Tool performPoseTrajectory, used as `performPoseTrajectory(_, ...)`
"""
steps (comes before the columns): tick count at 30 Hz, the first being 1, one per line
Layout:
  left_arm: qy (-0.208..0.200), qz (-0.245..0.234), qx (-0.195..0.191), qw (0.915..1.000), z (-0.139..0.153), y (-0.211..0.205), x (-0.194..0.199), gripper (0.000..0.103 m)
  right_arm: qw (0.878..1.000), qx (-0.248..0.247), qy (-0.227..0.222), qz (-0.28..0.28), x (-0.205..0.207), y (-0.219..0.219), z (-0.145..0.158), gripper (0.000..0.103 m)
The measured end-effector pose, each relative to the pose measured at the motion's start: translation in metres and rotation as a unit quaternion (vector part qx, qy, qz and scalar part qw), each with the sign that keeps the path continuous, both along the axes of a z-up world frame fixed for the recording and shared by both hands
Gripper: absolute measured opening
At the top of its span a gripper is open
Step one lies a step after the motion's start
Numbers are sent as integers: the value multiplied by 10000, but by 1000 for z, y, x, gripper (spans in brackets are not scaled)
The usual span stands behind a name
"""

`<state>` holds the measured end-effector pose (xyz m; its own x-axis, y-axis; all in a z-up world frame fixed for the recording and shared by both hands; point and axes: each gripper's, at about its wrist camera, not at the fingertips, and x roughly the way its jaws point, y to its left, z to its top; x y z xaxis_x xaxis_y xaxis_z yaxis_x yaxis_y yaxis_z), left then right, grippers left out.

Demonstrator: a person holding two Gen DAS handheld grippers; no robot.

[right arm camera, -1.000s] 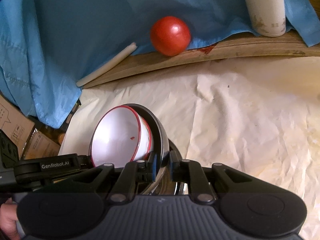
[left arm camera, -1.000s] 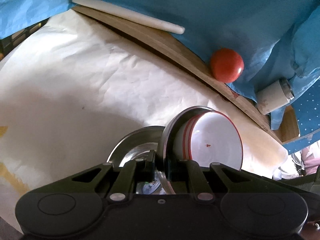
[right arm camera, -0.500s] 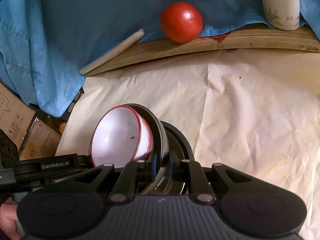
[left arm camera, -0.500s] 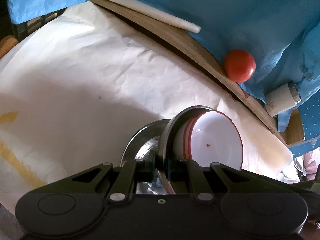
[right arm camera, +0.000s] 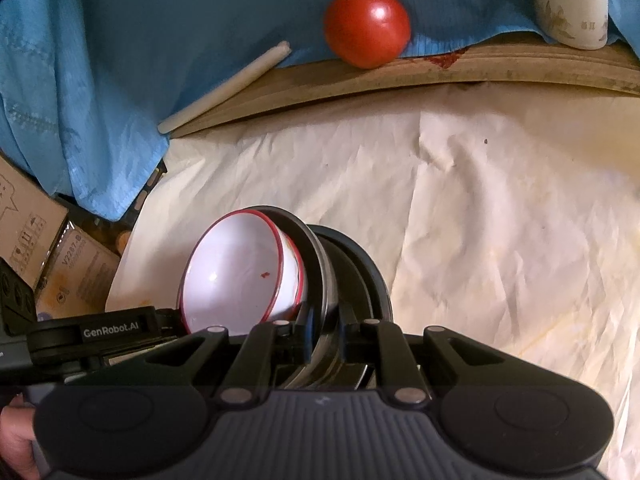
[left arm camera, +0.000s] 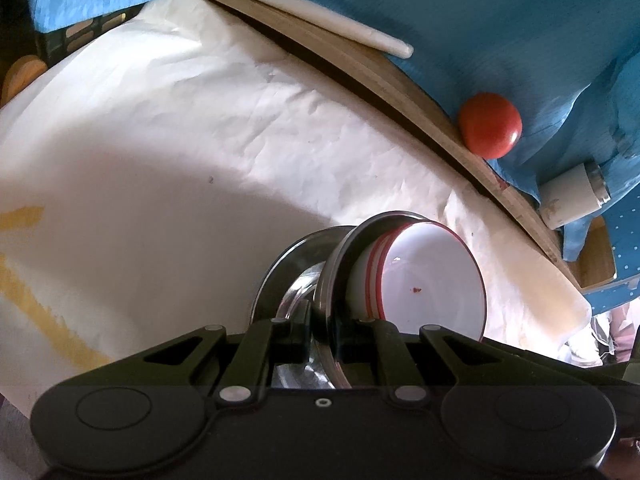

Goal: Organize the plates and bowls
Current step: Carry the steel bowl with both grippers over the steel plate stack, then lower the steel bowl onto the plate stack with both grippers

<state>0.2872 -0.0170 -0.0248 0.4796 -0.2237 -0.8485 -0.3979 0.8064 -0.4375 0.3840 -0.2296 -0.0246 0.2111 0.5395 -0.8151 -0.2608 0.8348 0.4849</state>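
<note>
Several white bowls with red rims [left arm camera: 432, 280] sit nested in a steel bowl [left arm camera: 334, 276], and the whole stack is tilted on its side above the paper. My left gripper [left arm camera: 328, 320] is shut on the steel bowl's rim. In the right wrist view my right gripper [right arm camera: 324, 320] is shut on the same steel bowl [right arm camera: 316, 248] at another part of its rim, with the white bowls [right arm camera: 236, 276] facing left. A second steel plate [left arm camera: 280, 272] lies behind the stack and looks dark in the right wrist view [right arm camera: 368, 272].
Crumpled white paper [left arm camera: 180, 152] covers the table. Along the far wooden board [right arm camera: 440, 76] lie a red tomato [right arm camera: 366, 26], a white stick [right arm camera: 224, 88] and a white bottle [right arm camera: 572, 4], against blue cloth. Cardboard boxes [right arm camera: 36, 236] stand at the left; a hand [right arm camera: 16, 440] holds the left gripper.
The second steel plate behind the held stack shows more in both views. The far board and tomato have shifted in both views. Both grips on the steel bowl are the same.
</note>
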Motion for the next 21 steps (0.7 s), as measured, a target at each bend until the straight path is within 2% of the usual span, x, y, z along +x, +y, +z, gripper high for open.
performPoseTrajectory(21, 163, 127, 7, 9998, -8, 0, -8, 11, 9994, -55, 236, 247, 3, 4, -6, 14)
